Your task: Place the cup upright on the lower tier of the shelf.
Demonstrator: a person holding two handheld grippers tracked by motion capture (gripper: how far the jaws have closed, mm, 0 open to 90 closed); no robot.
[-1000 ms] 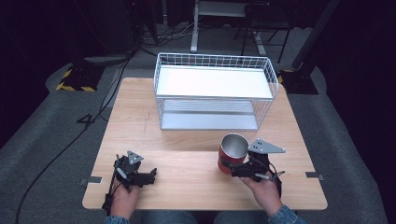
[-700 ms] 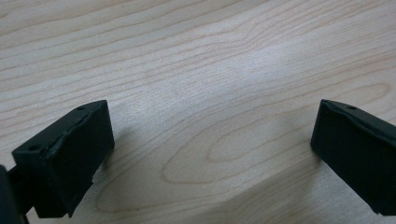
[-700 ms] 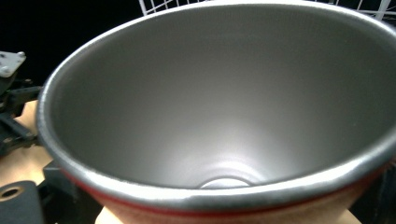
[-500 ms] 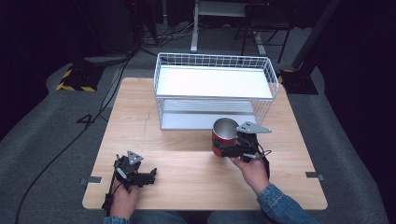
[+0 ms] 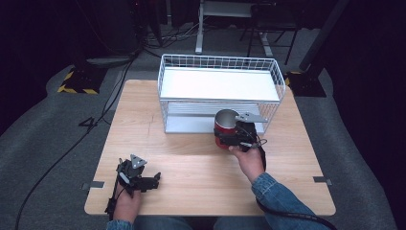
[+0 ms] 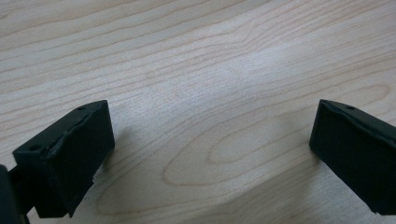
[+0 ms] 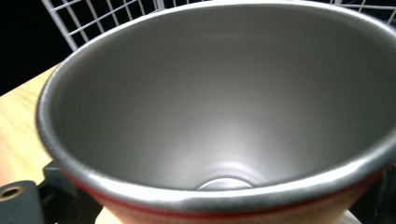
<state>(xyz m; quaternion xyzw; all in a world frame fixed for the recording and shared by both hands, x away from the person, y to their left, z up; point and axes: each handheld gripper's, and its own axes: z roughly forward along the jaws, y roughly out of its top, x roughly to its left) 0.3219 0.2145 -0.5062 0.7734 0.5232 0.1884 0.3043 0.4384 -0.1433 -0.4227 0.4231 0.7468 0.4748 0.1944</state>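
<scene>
The right gripper (image 5: 229, 139) clamps the red cup (image 5: 225, 125), carried just before the wire basket (image 5: 220, 91). The left gripper (image 5: 143, 179) rests on the table (image 5: 191, 167), its 2 jaws wide apart.

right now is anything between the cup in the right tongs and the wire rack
Nothing visible. The right tongs hold the red cup right at the front of the wire rack. The rack's white top shelf and the lower shelf both look bare. The left tongs rest far off, open, near the table's front edge.

Red steel-lined cup (image 5: 225, 125), upright, empty, before basket (image 5: 220, 64).
</scene>
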